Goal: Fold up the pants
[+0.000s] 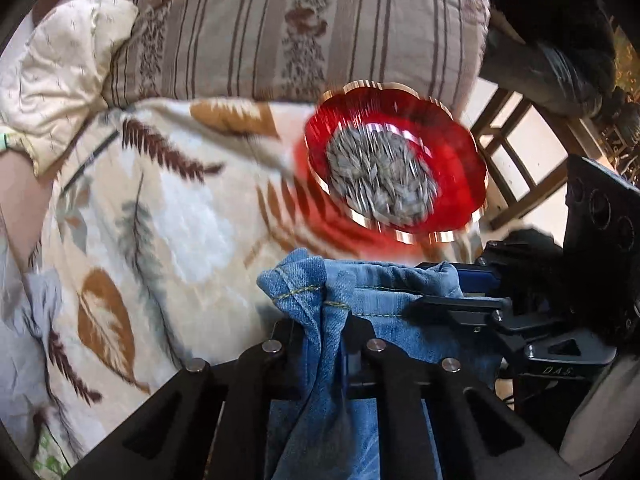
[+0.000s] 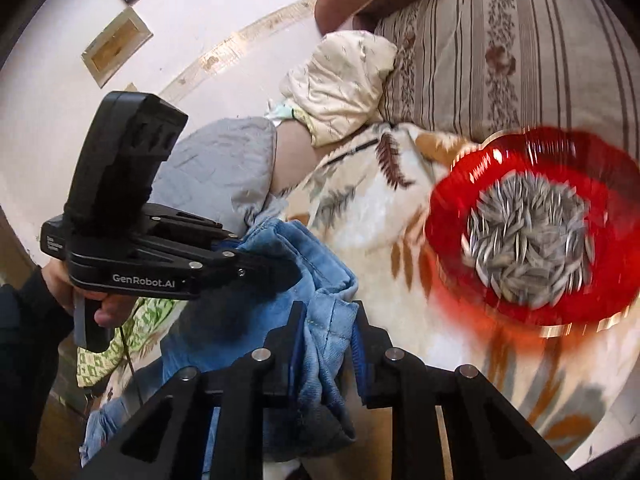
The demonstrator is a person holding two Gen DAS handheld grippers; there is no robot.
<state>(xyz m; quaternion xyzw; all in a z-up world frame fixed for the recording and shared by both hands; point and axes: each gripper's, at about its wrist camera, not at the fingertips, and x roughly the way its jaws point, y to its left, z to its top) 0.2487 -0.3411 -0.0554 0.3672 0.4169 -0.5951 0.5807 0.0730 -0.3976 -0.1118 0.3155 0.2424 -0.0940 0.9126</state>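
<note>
Both tools clamped on the denim pants, held above a leaf-print blanket.

The left tool (image 1: pixel 326 330) pinches a bunched, stitched hem of the blue pants (image 1: pixel 360 312) between its pressed-together fingers; the right tool (image 2: pixel 325 332) grips another gathered fold of the same garment, just beside the left. The cloth hangs from both grips over the blanket (image 1: pixel 168 208). A red dish (image 2: pixel 532 224) of seeds sits on the blanket near the pants, blurred. Striped cushion (image 1: pixel 280 28) behind.

A leaf-print blanket (image 1: pixel 168 208) carries a red dish (image 1: pixel 460 168) (holding seeds (image 1: pixel 380 176)).
</note>
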